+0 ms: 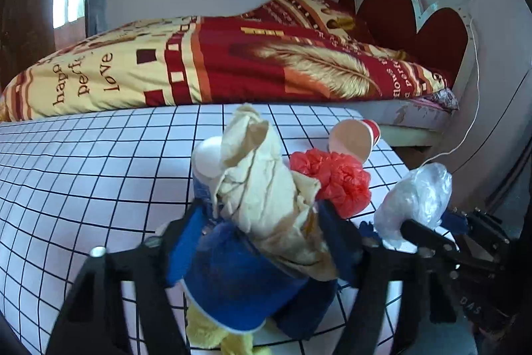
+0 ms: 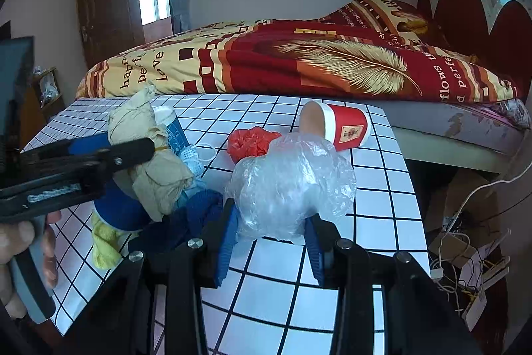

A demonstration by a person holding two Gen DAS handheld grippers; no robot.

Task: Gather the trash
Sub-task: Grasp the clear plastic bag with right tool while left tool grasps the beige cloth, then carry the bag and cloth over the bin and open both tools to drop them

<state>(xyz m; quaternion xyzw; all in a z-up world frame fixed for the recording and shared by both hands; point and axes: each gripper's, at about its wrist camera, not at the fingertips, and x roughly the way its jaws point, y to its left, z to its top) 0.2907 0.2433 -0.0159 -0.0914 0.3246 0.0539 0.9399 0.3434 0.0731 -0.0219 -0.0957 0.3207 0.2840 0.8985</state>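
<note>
My left gripper [image 1: 262, 215] is shut on a crumpled beige paper wad [image 1: 259, 182], its blue-padded fingers [image 1: 186, 235] pressing both sides. A blue cup [image 1: 232, 281] and a yellow cloth [image 2: 103, 242] lie just below it on the grid-patterned table [image 1: 83, 172]. My right gripper [image 2: 271, 222] is shut on a crumpled clear plastic bag [image 2: 289, 185], also visible at the right of the left wrist view [image 1: 415, 198]. Behind it lie a red plastic bag [image 2: 249, 138] and a red paper cup [image 2: 342, 125] on its side. A white-and-blue cup [image 2: 169, 122] and a face mask [image 2: 196, 158] lie by the paper wad [image 2: 149, 155].
A bed with a red and yellow quilt [image 2: 299, 62] stands right behind the table. Off the table's right edge, cables and cardboard boxes [image 2: 459, 242] clutter the floor. A person's hand [image 2: 20, 238] holds the left gripper's handle. A brown door [image 2: 103, 5] is at the back left.
</note>
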